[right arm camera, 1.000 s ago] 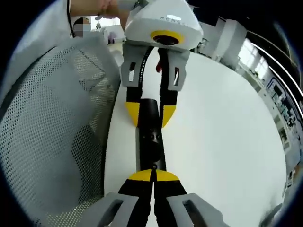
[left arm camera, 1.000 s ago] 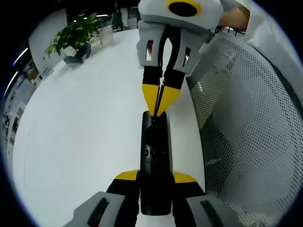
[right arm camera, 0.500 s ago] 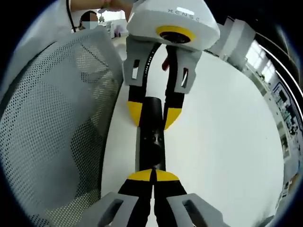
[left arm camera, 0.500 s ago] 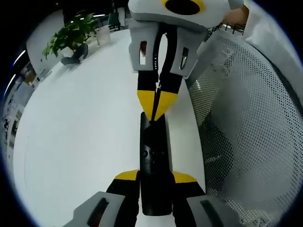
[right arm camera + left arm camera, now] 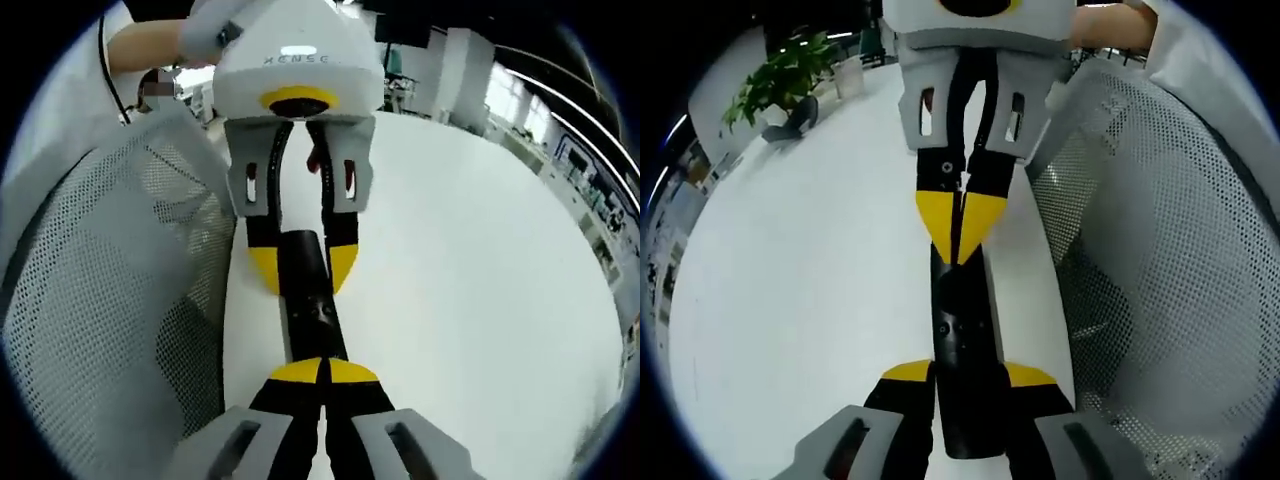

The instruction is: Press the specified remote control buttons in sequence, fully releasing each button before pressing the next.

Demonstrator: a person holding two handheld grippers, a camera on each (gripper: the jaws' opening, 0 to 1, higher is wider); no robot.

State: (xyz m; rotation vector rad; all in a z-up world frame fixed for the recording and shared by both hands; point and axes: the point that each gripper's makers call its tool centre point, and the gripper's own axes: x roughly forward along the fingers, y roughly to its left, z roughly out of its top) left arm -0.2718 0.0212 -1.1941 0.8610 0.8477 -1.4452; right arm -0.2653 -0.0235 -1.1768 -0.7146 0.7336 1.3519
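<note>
White table [image 5: 790, 300], remote [image 5: 965, 340] btns hidden under right tool [image 5: 960, 255] tips

Remote [image 5: 965, 350]: black all over, with small pale marks on its face.

Left gripper [image 5: 968, 385]: grey body, black jaws with yellow tips on either side of the remote. Seen beyond the remote in the right gripper view, its housing is white with a yellow ring.

Right gripper [image 5: 322, 372]: grey body, black jaws, yellow tips closed together at the remote's end.

Table [image 5: 800, 260]: plain white under the remote.

Chair [image 5: 1160, 250]: beside the remote, grey-white mesh with a regular pattern of dark holes.

Plant [image 5: 775, 85]: beyond the remote, green leaves.

Sleeve [image 5: 1210, 70]: white.
</note>
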